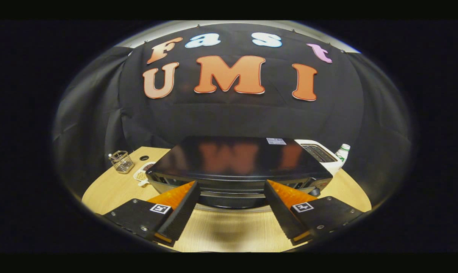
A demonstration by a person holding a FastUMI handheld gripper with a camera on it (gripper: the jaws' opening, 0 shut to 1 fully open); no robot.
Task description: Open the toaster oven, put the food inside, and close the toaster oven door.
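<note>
wide-open, empty gripper (230,189) faces the closed toaster oven (238,168), fingers spread just before its door, apparently to open it

Glossy black toaster oven (238,161) on a pale wood-grain table (229,231); white toaster (321,153) behind; white bottle (342,153) with green label; clear wire-patterned holder (122,162).

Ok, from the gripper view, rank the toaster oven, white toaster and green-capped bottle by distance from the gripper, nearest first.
The gripper is open, empty.
1. Toaster oven, just ahead of the fingers, door shut.
2. White toaster, behind the oven's right end.
3. Bottle, beyond the toaster, by the wall.
</note>
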